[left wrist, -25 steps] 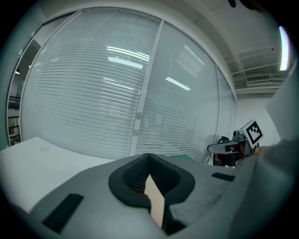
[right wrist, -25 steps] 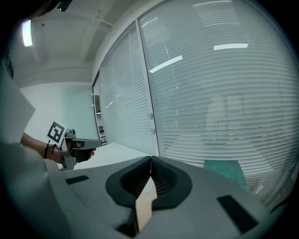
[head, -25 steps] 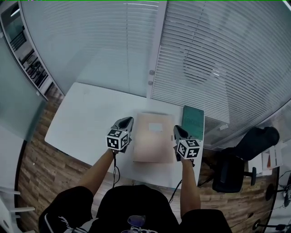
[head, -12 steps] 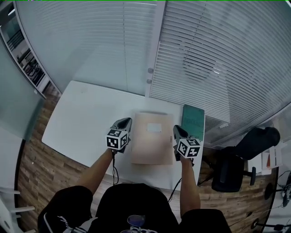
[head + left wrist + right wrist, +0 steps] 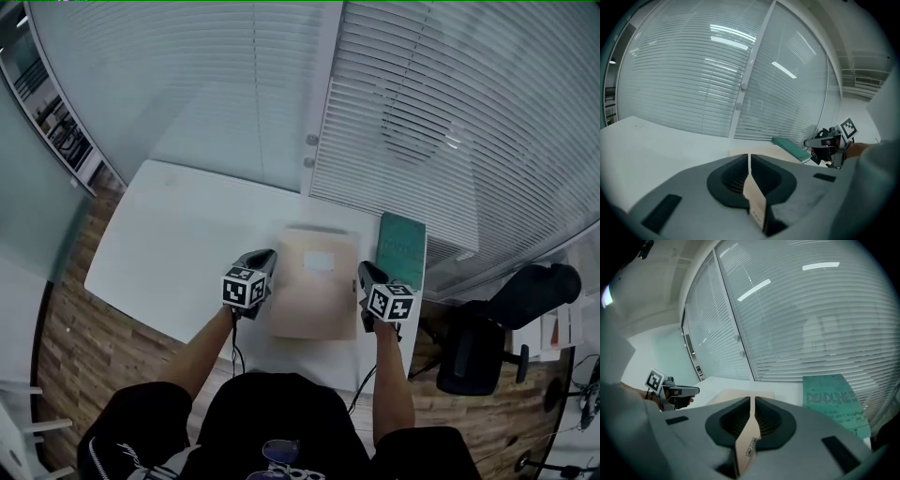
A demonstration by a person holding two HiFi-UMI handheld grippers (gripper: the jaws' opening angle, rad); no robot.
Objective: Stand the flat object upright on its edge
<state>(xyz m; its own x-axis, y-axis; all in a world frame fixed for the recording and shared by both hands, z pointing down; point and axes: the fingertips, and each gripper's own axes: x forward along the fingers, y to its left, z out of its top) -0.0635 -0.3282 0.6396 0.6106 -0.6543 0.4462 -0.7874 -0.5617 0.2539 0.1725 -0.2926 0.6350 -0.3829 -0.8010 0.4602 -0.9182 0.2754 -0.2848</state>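
A flat tan folder [image 5: 315,281] lies low over the white table [image 5: 178,244], long side pointing away from me. My left gripper [image 5: 265,269] is shut on its left edge and my right gripper [image 5: 364,278] is shut on its right edge. In the left gripper view the jaws [image 5: 749,161] are pressed together on the tan folder edge [image 5: 755,202]; the right gripper [image 5: 828,143] shows across the folder. The right gripper view has its jaws [image 5: 752,404] clamped on the tan edge [image 5: 744,446], with the left gripper [image 5: 677,391] opposite.
A green book [image 5: 401,246] lies at the table's right edge just beyond my right gripper, also visible as the green book [image 5: 832,397]. Window blinds [image 5: 450,112] stand close behind the table. A black office chair [image 5: 487,337] sits to the right on the wooden floor.
Both grippers stay clamped on the folder's two side edges. The folder and hands have shifted only slightly.
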